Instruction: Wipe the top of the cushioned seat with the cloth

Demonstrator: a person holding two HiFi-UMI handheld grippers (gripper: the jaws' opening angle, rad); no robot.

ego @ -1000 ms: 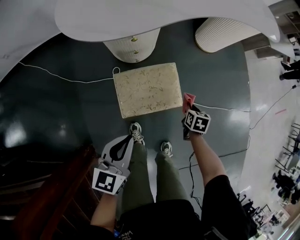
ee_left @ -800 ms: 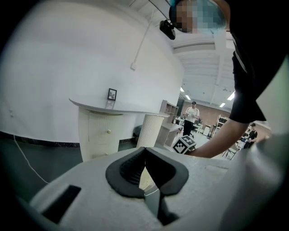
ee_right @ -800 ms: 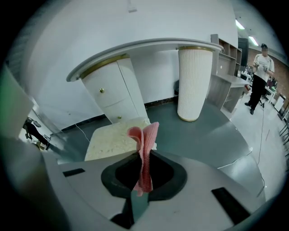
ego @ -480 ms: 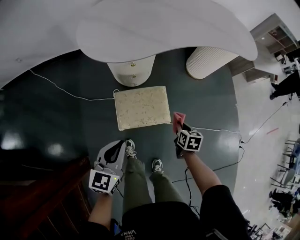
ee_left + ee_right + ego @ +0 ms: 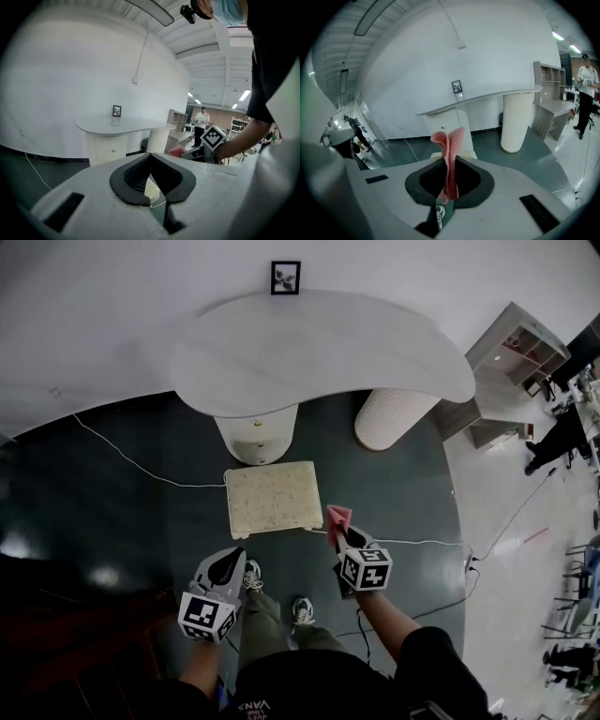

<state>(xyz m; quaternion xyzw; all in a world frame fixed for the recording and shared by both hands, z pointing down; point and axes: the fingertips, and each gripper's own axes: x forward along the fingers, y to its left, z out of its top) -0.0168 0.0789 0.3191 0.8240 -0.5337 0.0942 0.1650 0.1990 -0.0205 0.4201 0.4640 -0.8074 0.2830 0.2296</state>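
Observation:
The cushioned seat (image 5: 273,498) is a cream square pad on the dark floor, just in front of the person's feet. My right gripper (image 5: 340,532) hangs to the right of its near corner, shut on a pink cloth (image 5: 336,518) that sticks up between the jaws. In the right gripper view the cloth (image 5: 451,154) stands folded and upright in the gripper (image 5: 449,180), with the seat (image 5: 468,153) partly hidden behind it. My left gripper (image 5: 223,568) is held lower left of the seat. Its jaws meet with nothing in them (image 5: 151,161).
A white curved table (image 5: 319,352) on a cabinet base (image 5: 256,435) and a ribbed column (image 5: 390,417) stands right behind the seat. White cables (image 5: 131,470) run across the floor. Shelves (image 5: 514,351) and other people (image 5: 553,439) are at the far right.
The head view has risen and pulled back, so the seat looks smaller and farther. Both grippers stay in much the same pose, the right still holding the cloth.

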